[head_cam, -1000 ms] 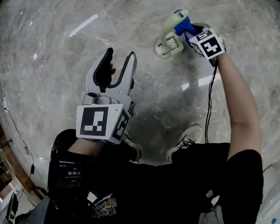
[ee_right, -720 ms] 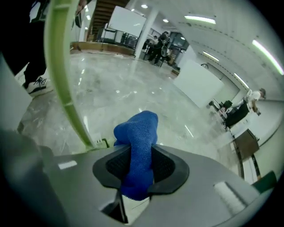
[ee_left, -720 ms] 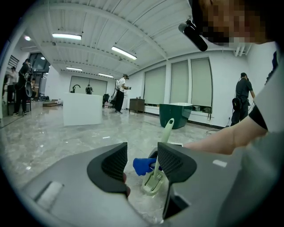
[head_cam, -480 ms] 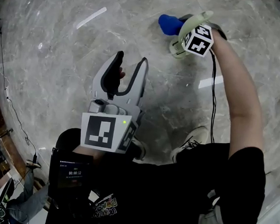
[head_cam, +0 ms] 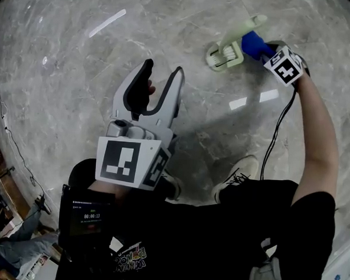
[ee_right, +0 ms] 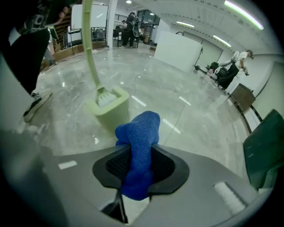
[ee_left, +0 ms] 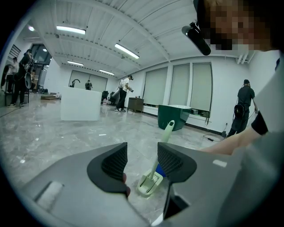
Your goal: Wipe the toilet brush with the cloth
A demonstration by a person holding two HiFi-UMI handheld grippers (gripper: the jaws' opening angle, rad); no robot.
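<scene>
A pale green toilet brush (head_cam: 241,31) stands in its square green holder (head_cam: 222,56) on the marble floor; the left gripper view shows the brush (ee_left: 163,144) and holder (ee_left: 148,184) too, and the right gripper view shows the brush handle (ee_right: 91,53) and holder (ee_right: 108,106). My right gripper (head_cam: 260,48) is shut on a bunched blue cloth (ee_right: 138,148), held just right of the brush handle in the head view. The cloth (head_cam: 253,43) sits close to the handle; contact is unclear. My left gripper (head_cam: 157,88) is open and empty, nearer to me, pointing toward the brush.
The person's shoes (head_cam: 235,175) stand on the floor below the brush. A dark green bin (ee_left: 175,116) and a white counter (ee_left: 80,103) stand far off, with several people around the hall. A cable (head_cam: 279,131) hangs from the right gripper.
The right gripper with the cloth swung from left of the brush handle to its right and lower. The left gripper stayed about where it was.
</scene>
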